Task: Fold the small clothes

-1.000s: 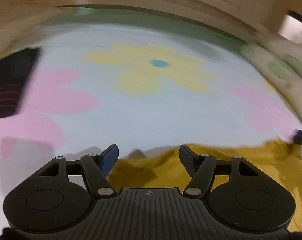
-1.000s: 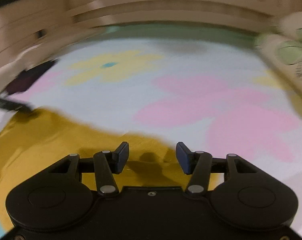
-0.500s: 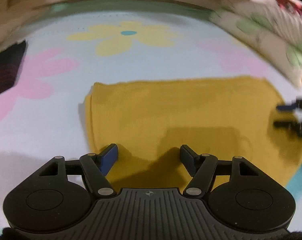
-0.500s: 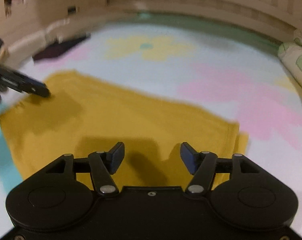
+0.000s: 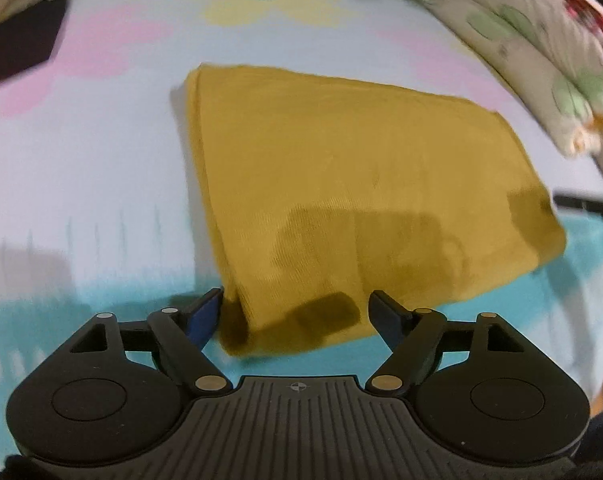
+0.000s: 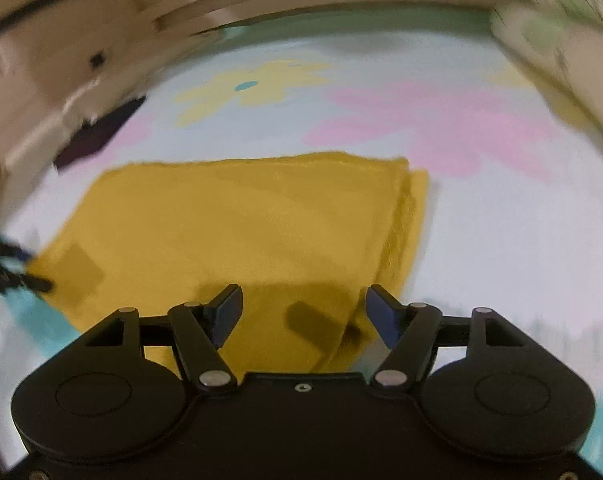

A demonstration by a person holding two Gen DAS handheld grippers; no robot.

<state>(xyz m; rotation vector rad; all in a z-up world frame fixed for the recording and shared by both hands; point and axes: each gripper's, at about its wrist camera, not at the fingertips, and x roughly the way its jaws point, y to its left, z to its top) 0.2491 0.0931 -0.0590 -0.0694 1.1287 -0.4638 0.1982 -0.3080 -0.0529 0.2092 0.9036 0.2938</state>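
So the mustard-yellow garment [image 5: 365, 184] is lying flat on the flowery bedsheet [image 5: 101, 168], already doubled over into a rough rectangle, and you can see stacked layers peeking out along its right edge [image 6: 415, 216] in the right wrist view. It looks like thin, soft knit: light, floppy, zero stiffness, so I'd guess it sags and slides the moment you lift only one point. Best bet is pinching through all the layers at the two near corners, right at the edge, so nothing peels apart.

Left hand-held gripper [image 5: 295, 314]: jaws spread wide and they've just been opening further. The garment's near left corner sits between the blue pads, but they aren't pressing on it, so nothing's held.

Right hand-held gripper [image 6: 303, 312]: same deal, spread apart, jaws just been opening, hovering over the garment's near right corner with cloth under the gap and no pinch.

Further out from the garment: a dark piece of clothing [image 5: 19, 50] off to its far left, and a floral pillow [image 5: 541, 64] to its far right.
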